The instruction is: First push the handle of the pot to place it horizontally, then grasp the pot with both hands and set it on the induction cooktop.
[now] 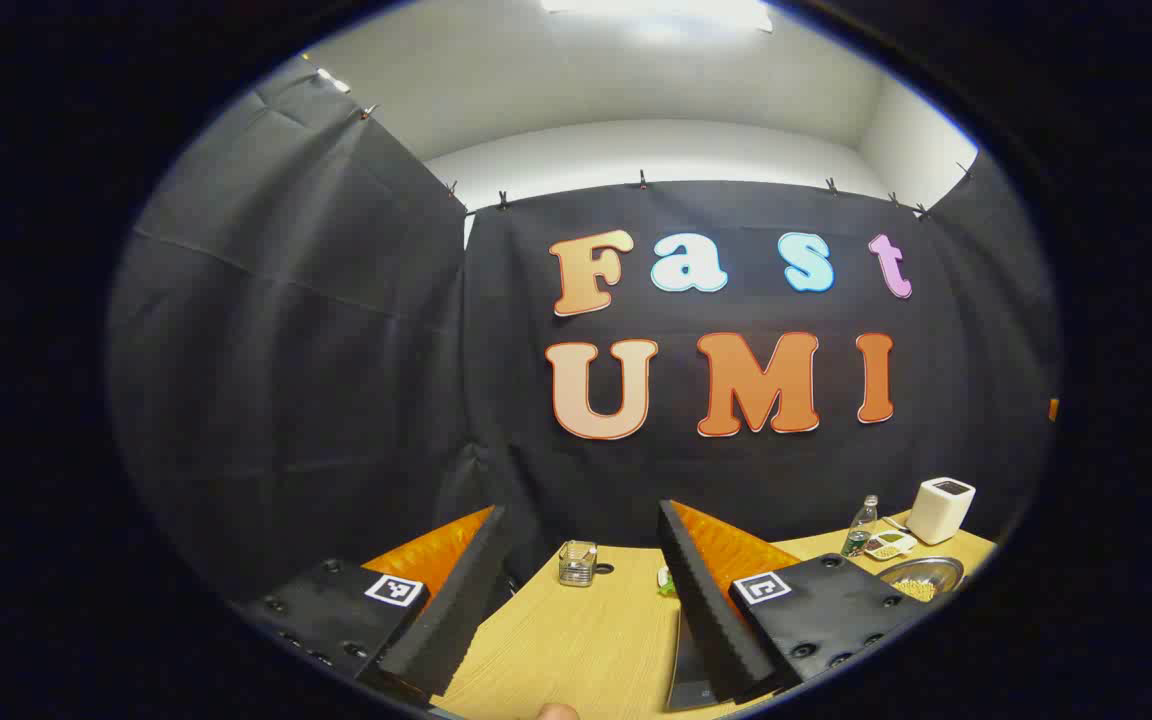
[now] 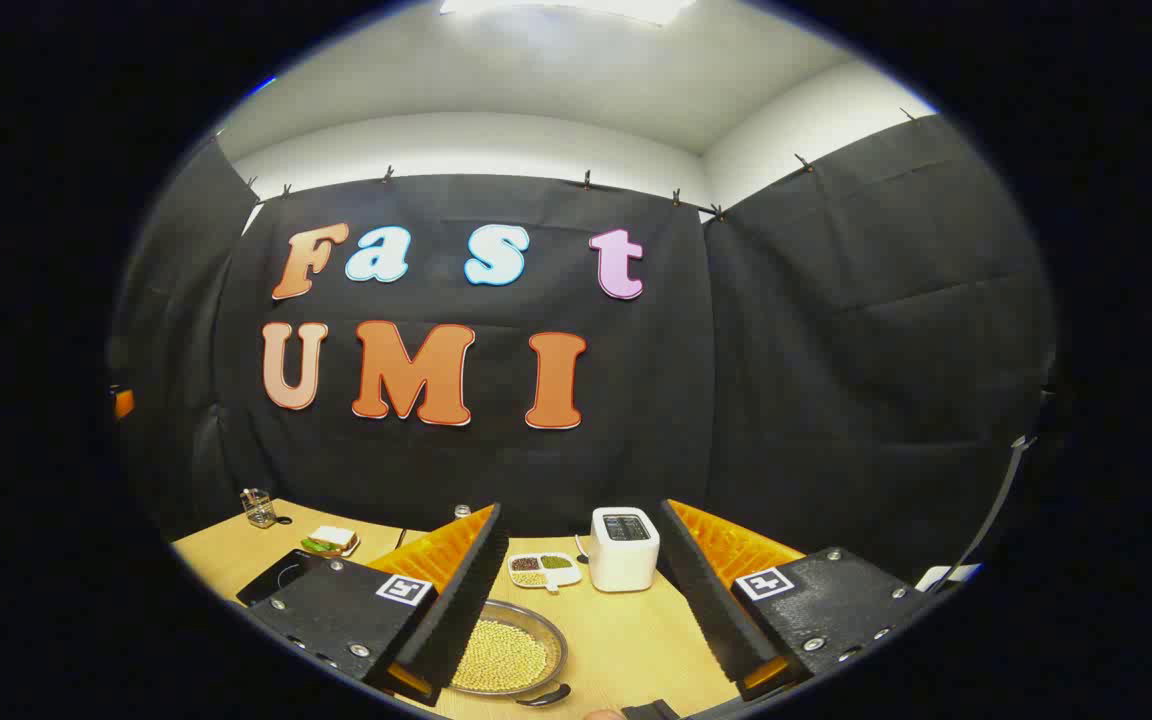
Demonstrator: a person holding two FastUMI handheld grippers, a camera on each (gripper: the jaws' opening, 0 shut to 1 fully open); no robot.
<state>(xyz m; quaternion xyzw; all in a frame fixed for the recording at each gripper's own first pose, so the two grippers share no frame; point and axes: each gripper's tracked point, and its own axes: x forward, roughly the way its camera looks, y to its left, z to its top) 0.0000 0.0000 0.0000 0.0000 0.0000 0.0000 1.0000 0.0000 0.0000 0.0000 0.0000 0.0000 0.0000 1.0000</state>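
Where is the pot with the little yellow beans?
In the right gripper view, the pot sits low on the table, beside the left finger, in front of the white toaster.

In the right gripper view, the pot [image 2: 506,655] of yellow grains is partly hidden behind the near left finger, and its dark handle is cut off low. The black cooktop [image 2: 274,577] is half covered. In the left gripper view, the small jar [image 1: 577,563] holds contents too small to tell.
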